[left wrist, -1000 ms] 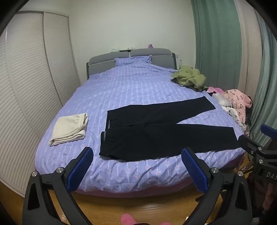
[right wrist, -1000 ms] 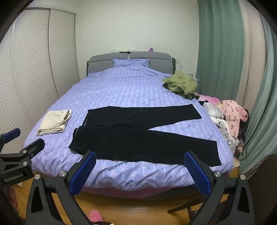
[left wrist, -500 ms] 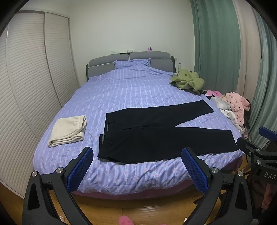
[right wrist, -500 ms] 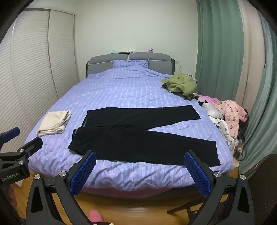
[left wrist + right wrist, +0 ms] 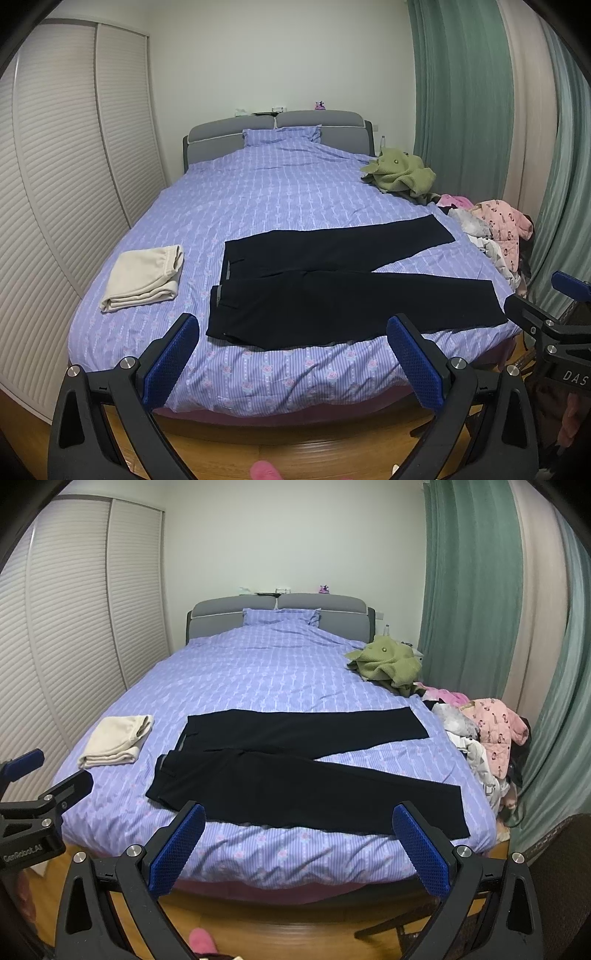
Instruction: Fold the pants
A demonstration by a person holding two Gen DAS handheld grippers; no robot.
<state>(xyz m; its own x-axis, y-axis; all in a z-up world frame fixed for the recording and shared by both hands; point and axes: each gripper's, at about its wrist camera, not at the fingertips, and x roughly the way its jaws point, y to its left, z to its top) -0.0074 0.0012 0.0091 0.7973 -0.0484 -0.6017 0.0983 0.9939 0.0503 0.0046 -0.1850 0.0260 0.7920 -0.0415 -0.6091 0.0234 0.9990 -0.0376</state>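
The black pants [image 5: 332,288] lay spread flat across the near part of the bed [image 5: 280,192], waistband to the left, the two legs splayed apart toward the right. Both the left claw [image 5: 295,354] and the right claw [image 5: 299,843] hung wide apart and empty, short of the bed's near edge. The first fold would likely go best by pinching the near leg at hem and waistband together and laying it evenly over the far leg, seams matched. A folded cream garment [image 5: 144,277] sat left of the waistband, well clear. A green sweater [image 5: 399,175] and a heap of pink clothes [image 5: 495,229] crowded the right side, near the far leg's hem.
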